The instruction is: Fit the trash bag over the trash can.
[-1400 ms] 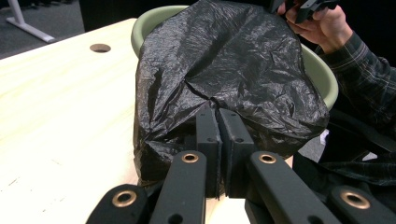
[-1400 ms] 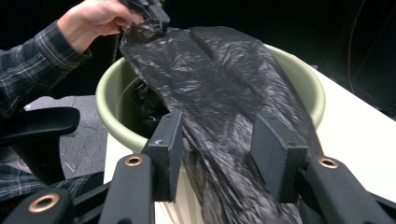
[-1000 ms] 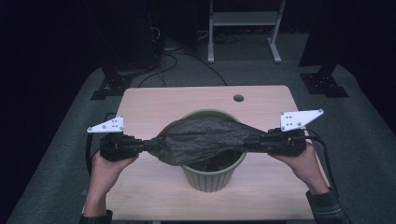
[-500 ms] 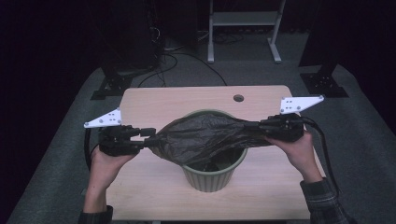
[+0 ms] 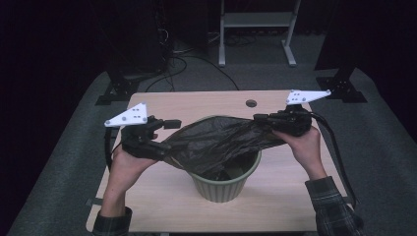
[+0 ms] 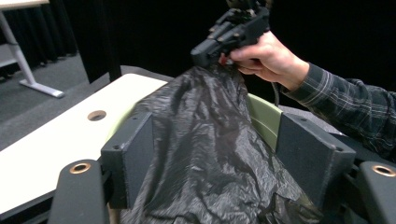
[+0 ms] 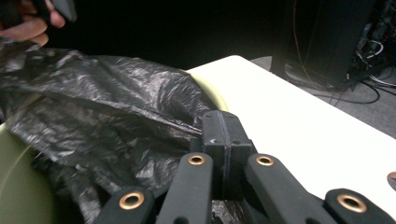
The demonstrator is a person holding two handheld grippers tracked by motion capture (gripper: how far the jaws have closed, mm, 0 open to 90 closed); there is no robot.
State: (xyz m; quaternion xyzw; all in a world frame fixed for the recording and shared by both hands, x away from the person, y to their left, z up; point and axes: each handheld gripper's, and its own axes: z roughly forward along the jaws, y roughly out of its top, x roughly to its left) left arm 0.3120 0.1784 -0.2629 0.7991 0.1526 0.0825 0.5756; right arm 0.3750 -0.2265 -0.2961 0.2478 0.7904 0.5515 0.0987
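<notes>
A black plastic bag is stretched over the mouth of a green bin on the pale table. My left gripper is at the bag's left end. Its jaws have just been opening and now stand wide apart in the left gripper view, with the bag lying loosely between them. My right gripper is shut on the bag's right end, a little above the bin's far right rim. In the right gripper view its pads pinch the crinkled film.
A round cable hole sits near the table's far edge. Beyond the table are a white stand, dark equipment and cables on grey carpet. Bare tabletop lies in front of the bin and at both sides.
My left gripper's jaws have gone from shut on the bag to wide apart, and that hand has risen. The right hand has carried its end of the bag toward the far side.
</notes>
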